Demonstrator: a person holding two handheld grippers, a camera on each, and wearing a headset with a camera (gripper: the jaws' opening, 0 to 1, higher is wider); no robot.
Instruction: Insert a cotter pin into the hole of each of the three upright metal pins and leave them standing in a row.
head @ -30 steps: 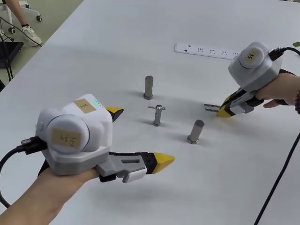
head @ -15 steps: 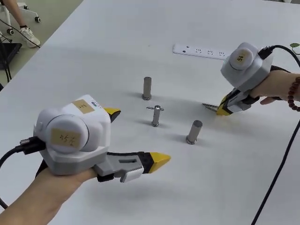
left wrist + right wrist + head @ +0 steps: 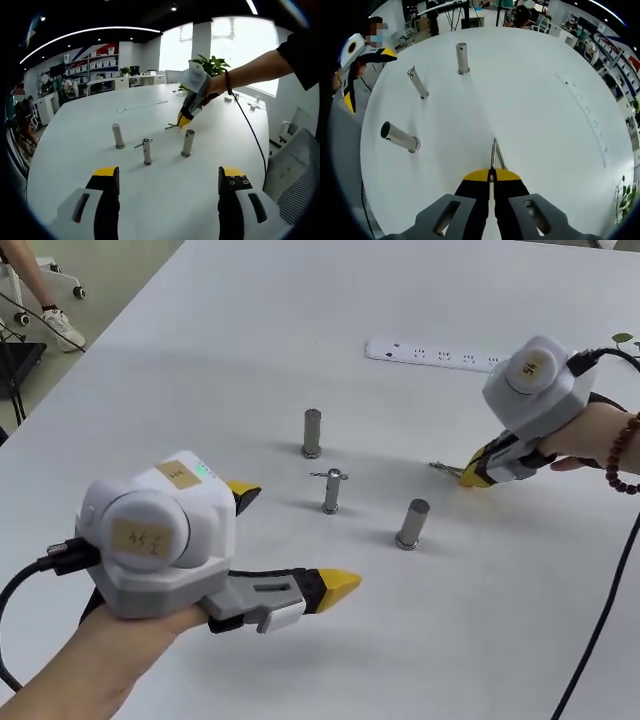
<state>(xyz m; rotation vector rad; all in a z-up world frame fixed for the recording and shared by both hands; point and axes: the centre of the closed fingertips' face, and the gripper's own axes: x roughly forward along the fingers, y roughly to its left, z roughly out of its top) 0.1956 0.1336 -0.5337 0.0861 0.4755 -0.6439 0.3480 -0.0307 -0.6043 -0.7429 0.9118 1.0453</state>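
Three upright metal pins stand on the white table: a far one (image 3: 312, 433), a middle one (image 3: 331, 491) with a cotter pin through its top, and a near right one (image 3: 411, 524). My right gripper (image 3: 470, 476) is shut on a cotter pin (image 3: 494, 154), whose legs stick out past the yellow tips, low over the table to the right of the pins. My left gripper (image 3: 295, 540) is open, held above the table in front of the pins with nothing between its fingers. From the left gripper view the three pins (image 3: 147, 151) stand ahead, and the right gripper (image 3: 180, 122) is behind them.
A white power strip (image 3: 432, 355) lies at the far side of the table. A black cable (image 3: 598, 625) trails off the right gripper along the table's right side. Past the table's far left edge, chair legs and a person's shoe (image 3: 62, 329) are on the floor.
The right gripper has lifted slightly with the cotter pin and shifted a little. The left gripper and the three pins stay about where they were.
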